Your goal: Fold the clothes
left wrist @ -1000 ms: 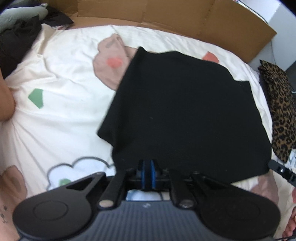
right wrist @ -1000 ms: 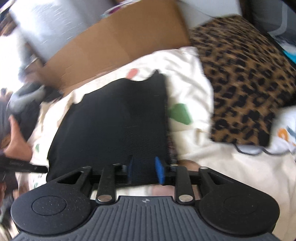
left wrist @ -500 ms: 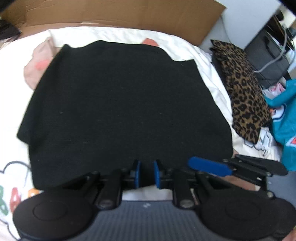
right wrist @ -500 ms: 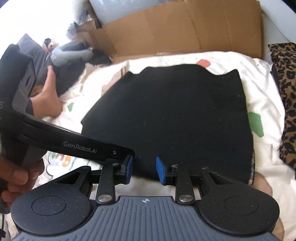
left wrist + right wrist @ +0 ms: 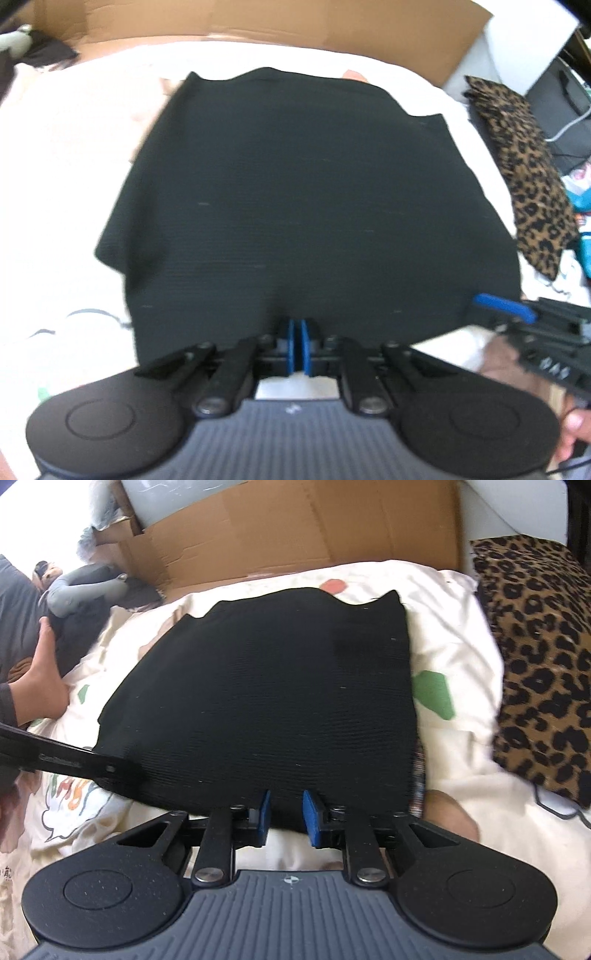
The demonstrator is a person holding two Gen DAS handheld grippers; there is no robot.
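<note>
One cream bedsheet with cartoon prints covers the surface, cardboard standing behind it and a leopard-print cloth at the right. Spread flat mid-sheet lies a black ribbed garment. Left gripper pinches its near hem; right gripper stands parted around that hem.

Black garment — cream bedsheet with green, red, perhaps cartoon prints — leopard-print brown-black cloth; brown cardboard.
</note>
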